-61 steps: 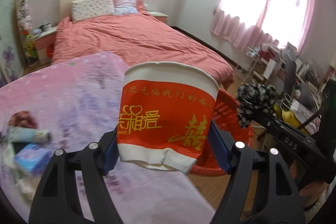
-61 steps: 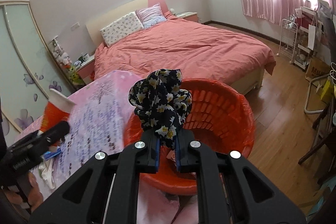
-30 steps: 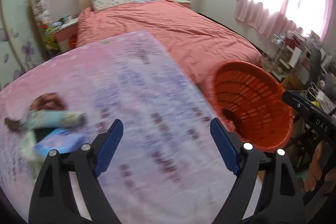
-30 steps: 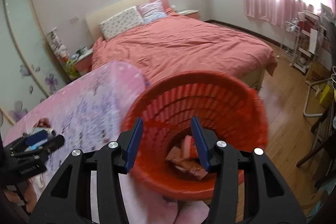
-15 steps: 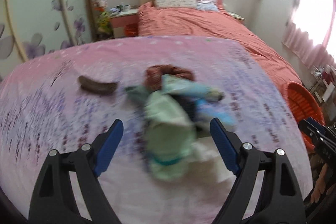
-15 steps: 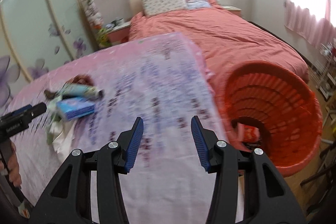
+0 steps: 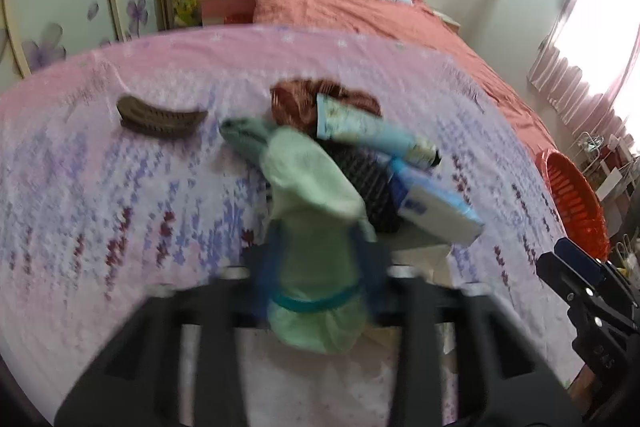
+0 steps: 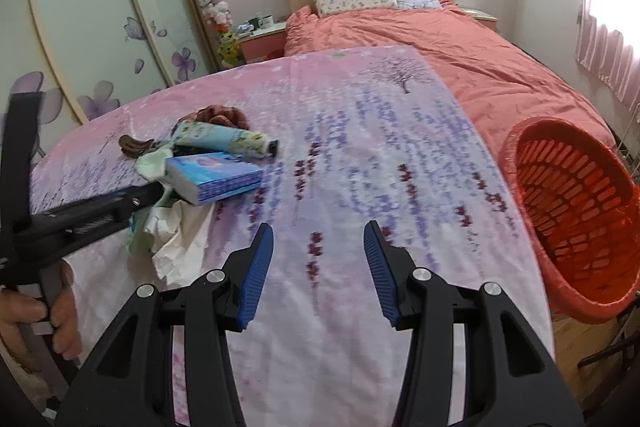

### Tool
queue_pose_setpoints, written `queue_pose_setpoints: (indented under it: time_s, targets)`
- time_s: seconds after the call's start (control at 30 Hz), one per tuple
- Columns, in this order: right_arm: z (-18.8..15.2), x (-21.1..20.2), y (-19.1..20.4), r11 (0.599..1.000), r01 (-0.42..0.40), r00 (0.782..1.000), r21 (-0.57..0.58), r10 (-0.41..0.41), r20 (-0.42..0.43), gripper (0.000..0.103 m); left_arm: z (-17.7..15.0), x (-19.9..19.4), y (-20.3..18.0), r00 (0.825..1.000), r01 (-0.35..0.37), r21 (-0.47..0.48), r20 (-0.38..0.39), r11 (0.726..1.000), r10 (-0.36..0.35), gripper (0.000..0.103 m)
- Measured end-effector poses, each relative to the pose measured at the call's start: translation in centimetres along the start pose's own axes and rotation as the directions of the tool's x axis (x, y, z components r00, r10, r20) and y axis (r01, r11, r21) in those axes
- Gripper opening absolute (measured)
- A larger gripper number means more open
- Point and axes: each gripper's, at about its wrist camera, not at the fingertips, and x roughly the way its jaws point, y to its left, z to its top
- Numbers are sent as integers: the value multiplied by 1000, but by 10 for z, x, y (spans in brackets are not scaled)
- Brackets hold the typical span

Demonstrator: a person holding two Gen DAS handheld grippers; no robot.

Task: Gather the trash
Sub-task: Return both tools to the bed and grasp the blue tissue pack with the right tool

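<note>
A pile of trash lies on the pink flowered tablecloth (image 8: 360, 131). My left gripper (image 7: 316, 267) is closed around a pale green cloth or bag (image 7: 312, 227) at the near side of the pile; the view is blurred. Beside it lie a blue tissue pack (image 7: 436, 207), a light blue tube (image 7: 372, 131), a dark ribbed item (image 7: 360, 167) and a reddish-brown cloth (image 7: 312, 95). My right gripper (image 8: 316, 267) is open and empty above the cloth, right of the pile. The tissue pack (image 8: 216, 175), the tube (image 8: 220, 139) and the left gripper (image 8: 152, 195) show there. The orange basket (image 8: 576, 199) stands at the table's right edge.
A brown hair clip (image 7: 160, 117) lies left of the pile. White crumpled paper (image 8: 180, 247) lies under the pile. A bed with a coral cover (image 8: 460, 47) stands beyond the table. Wardrobe doors with flower prints (image 8: 100, 47) are at the left.
Both grippers let go of their loads at the basket and swung left to the table. The left gripper has reached the pile and closed on the green cloth. The right gripper stays open.
</note>
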Motion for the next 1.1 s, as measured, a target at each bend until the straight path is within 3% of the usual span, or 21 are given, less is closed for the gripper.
queue_pose_setpoints:
  time_s: [0.03,0.13,0.3,0.43,0.67,0.77,0.9,1.03,1.1]
  targets:
    - [-1,1,2,1000,-5,1000,-3,5,-3,48,-2,2,3,1000,6,-13,-8,1000,-6,12]
    - [-1,4,13,1000,-24,1000,-12,24,-7,48,-7,0,22,999,-39,-21,-15,999,39,7]
    - [12,10,31,997,-72,997,10,72,9,48,-13,-5,64,991,-135,-65,-29,989,133,7]
    - [30,21,54,994,-105,994,39,105,23,48,-17,-12,82,993,-121,-105,-20,987,119,7]
    - [40,54,78,997,-73,996,35,74,-47,51,-17,-18,68,996,-90,-91,4,992,91,25]
    - [33,51,68,999,-39,997,22,40,-60,51,-18,-19,64,998,-67,-93,12,993,68,29]
    - [20,46,37,997,65,996,44,-61,-72,45,-17,-20,58,998,-46,-87,29,995,49,37]
    - [18,42,18,995,13,998,101,-7,-64,46,-15,-22,51,998,-33,-86,41,996,37,41]
    - [20,45,17,993,5,997,117,3,-71,52,-13,-22,49,999,-28,-93,43,995,32,43]
